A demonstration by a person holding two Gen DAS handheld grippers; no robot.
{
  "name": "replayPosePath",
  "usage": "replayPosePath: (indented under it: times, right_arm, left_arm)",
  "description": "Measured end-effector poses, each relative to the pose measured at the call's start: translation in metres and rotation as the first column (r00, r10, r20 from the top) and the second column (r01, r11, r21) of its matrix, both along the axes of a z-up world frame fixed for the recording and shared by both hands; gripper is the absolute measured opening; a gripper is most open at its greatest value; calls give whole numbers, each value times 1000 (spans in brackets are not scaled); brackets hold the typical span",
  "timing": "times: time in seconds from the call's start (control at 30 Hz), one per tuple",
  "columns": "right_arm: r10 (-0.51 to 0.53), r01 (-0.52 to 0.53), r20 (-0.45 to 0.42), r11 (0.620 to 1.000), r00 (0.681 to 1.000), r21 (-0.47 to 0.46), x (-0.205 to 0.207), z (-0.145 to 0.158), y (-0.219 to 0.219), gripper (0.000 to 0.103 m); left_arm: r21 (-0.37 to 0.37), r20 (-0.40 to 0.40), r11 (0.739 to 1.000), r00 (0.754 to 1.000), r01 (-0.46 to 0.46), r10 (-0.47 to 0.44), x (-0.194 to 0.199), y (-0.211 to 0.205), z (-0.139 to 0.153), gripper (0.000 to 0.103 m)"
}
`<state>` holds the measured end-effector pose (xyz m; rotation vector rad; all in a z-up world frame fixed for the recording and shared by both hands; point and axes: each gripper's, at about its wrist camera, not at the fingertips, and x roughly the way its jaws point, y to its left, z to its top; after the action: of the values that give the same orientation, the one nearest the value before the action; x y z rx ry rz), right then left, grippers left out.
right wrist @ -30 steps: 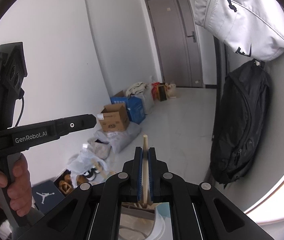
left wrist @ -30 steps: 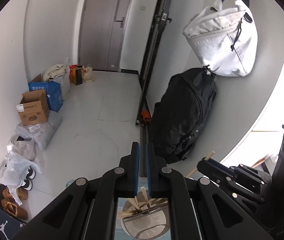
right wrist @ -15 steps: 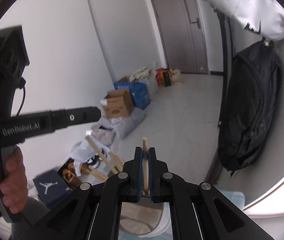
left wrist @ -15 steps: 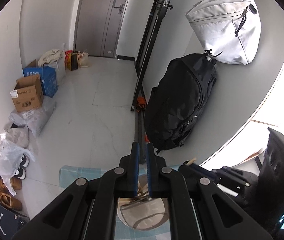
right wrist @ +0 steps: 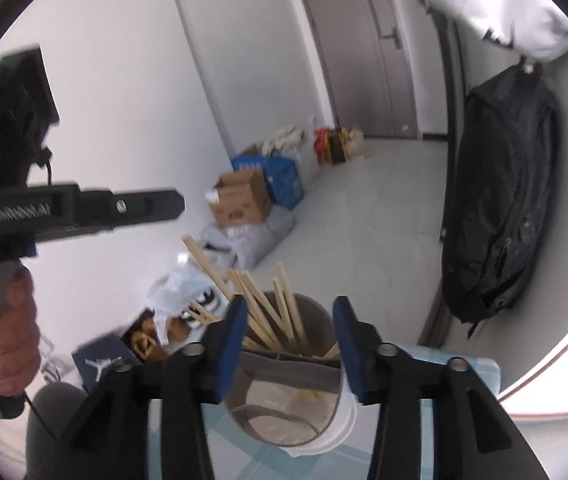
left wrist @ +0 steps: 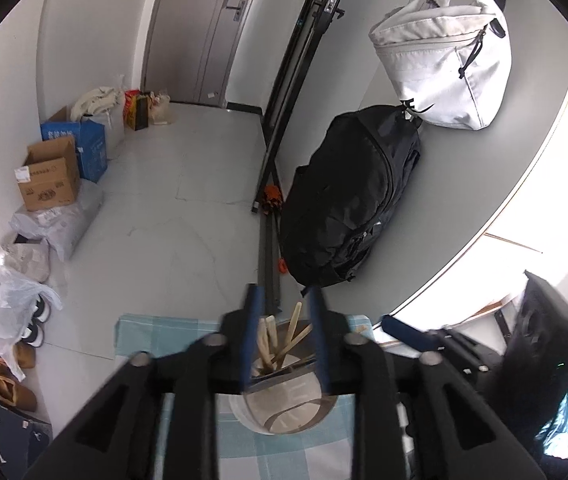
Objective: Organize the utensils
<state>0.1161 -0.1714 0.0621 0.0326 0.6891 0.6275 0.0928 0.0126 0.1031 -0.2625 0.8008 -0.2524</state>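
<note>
A clear plastic cup (left wrist: 284, 412) with a grey band stands on a blue checked cloth (left wrist: 188, 332). Several wooden chopsticks (left wrist: 284, 340) stand in it, leaning outward. My left gripper (left wrist: 284, 300) is open and empty, hovering just above the cup. In the right wrist view the same cup (right wrist: 303, 412) and chopsticks (right wrist: 260, 312) sit between the fingers of my right gripper (right wrist: 289, 308), which is open and empty above the cup mouth. The left gripper body (right wrist: 72, 212) shows at the left there, held by a hand.
The cloth-covered table edge lies just beyond the cup. A black backpack (left wrist: 347, 200) and white bag (left wrist: 447, 64) hang on the right wall. Boxes (left wrist: 48, 176), bags and shoes (left wrist: 8, 376) line the floor at left. The right gripper body (left wrist: 483, 344) is close at right.
Both grippers have opened. The right gripper let go of the chopstick it held, which now stands in the cup. Both grippers tilted down over the cup.
</note>
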Motion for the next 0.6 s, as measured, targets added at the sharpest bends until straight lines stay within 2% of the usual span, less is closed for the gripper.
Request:
replayPosePath:
  times: [0.07,0.1,0.23,0.27,0.5,0.57,0.6]
  right_arm:
    - [-9,9,16,1000,1000,13,-8,6,-5,50]
    - [-16,16,21,1000,1000,16,-11,9,-6,52]
    - [-47,45,49,998,998,40,-27,18,-15,58]
    - [-59,56,59,997,996,45,-31,20,-17,63]
    - [-94,84,118,993,989,87,-59,32,-26,75]
    - [-98,86,132,992,986,95,-66,34,-29,81]
    - [-104,91,142,991,984,97,-71,36,-29,82]
  left_arm:
    - [1,21,1000,1000,-16,16,-9,2,3,41]
    - [4,25,1000,999,-27,27,-11,3,4,44]
    - [19,41,997,996,-78,77,-24,5,5,45]
    - [29,45,996,996,-83,81,-26,5,6,45]
    - [86,89,991,992,-102,94,-49,-4,13,47]
    - [97,106,989,989,-110,100,-58,-6,14,59]
    - [98,119,988,988,-115,103,-62,-7,15,62]
